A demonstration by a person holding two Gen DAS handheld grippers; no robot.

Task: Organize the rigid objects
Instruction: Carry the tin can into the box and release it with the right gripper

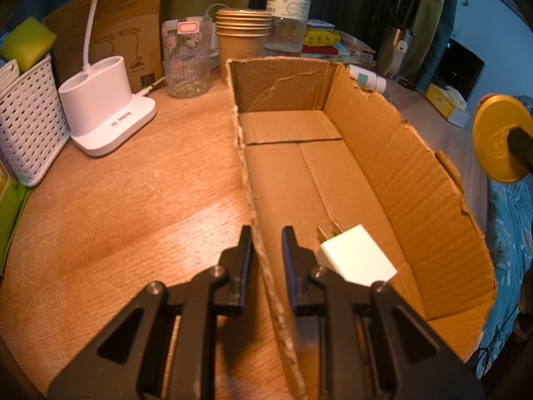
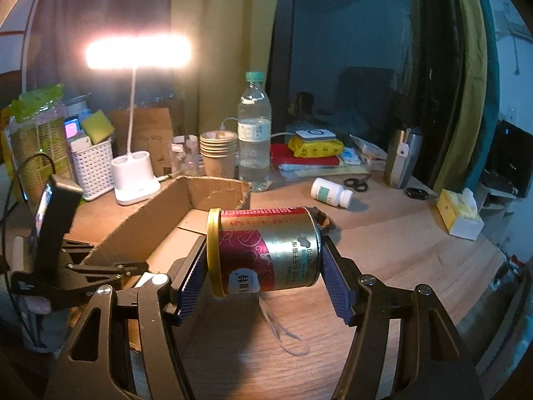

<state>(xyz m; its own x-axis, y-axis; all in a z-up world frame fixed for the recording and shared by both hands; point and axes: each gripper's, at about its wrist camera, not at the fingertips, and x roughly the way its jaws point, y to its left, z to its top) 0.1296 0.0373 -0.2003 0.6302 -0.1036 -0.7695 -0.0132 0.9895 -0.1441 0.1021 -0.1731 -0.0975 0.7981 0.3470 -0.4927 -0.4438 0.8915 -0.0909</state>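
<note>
An open cardboard box (image 1: 383, 153) lies on the wooden table. My left gripper (image 1: 266, 250) is shut on the box's left wall near its front end, one finger inside and one outside. A white plug charger (image 1: 358, 258) rests on the box floor just right of that gripper. My right gripper (image 2: 263, 266) is shut on a gold and magenta can (image 2: 269, 243) with a yellow lid, held sideways above the table. One pad is on the lid and the other on the base. The box (image 2: 216, 193) lies left of and behind the can. The lid (image 1: 496, 140) also shows at the right edge of the left wrist view.
Behind the box stand a white lamp base (image 1: 100, 106), a white basket (image 1: 30, 120), a sticker-covered jar (image 1: 186, 60), stacked paper cups (image 1: 241, 33) and a water bottle (image 1: 289, 6). A pill bottle (image 2: 331, 193), scissors (image 2: 356, 185), a steel tumbler (image 2: 401, 156) and a yellow tissue box (image 2: 459, 213) are to the right.
</note>
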